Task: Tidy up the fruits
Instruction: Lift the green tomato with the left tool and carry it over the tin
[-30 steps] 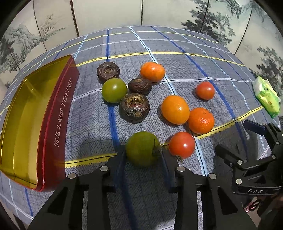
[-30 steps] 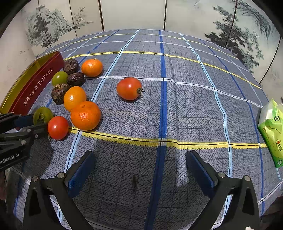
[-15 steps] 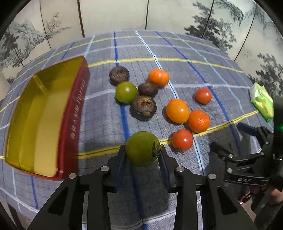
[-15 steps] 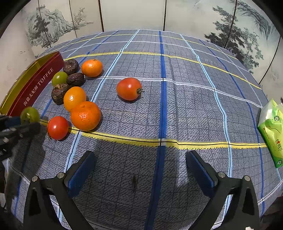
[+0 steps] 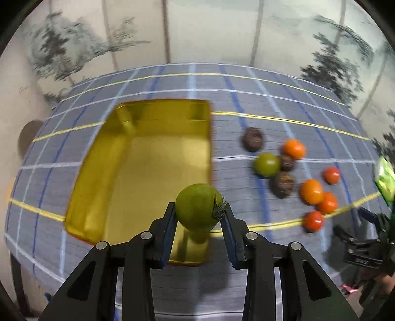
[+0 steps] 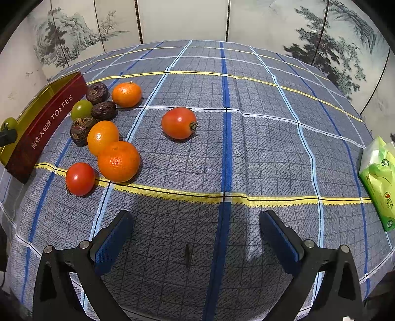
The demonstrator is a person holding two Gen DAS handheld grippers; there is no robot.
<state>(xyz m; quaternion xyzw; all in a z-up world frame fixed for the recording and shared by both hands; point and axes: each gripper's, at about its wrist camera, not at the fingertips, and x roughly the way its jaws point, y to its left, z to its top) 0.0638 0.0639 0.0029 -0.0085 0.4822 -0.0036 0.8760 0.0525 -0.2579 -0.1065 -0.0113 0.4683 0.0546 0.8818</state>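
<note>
My left gripper (image 5: 198, 217) is shut on a green tomato (image 5: 197, 210) and holds it in the air over the near right edge of the gold toffee tin (image 5: 148, 168). The tin is open and holds nothing I can see. In the right wrist view the same tomato (image 6: 8, 123) and the tin (image 6: 47, 121) show at the far left. My right gripper (image 6: 196, 237) is open and empty over bare cloth. Loose fruit lies on the cloth: a second green tomato (image 6: 81, 109), oranges (image 6: 118, 160), red tomatoes (image 6: 179, 122) and dark wrinkled fruits (image 6: 97, 92).
A green tissue pack (image 6: 380, 177) lies at the table's right edge. The plaid tablecloth (image 6: 246, 153) covers the table. A painted folding screen (image 6: 185, 19) stands behind it. The right gripper also shows low at the right of the left wrist view (image 5: 363, 244).
My left gripper has lifted the green tomato off the cloth and carried it left, from beside the red tomato to over the tin. The right gripper has not moved.
</note>
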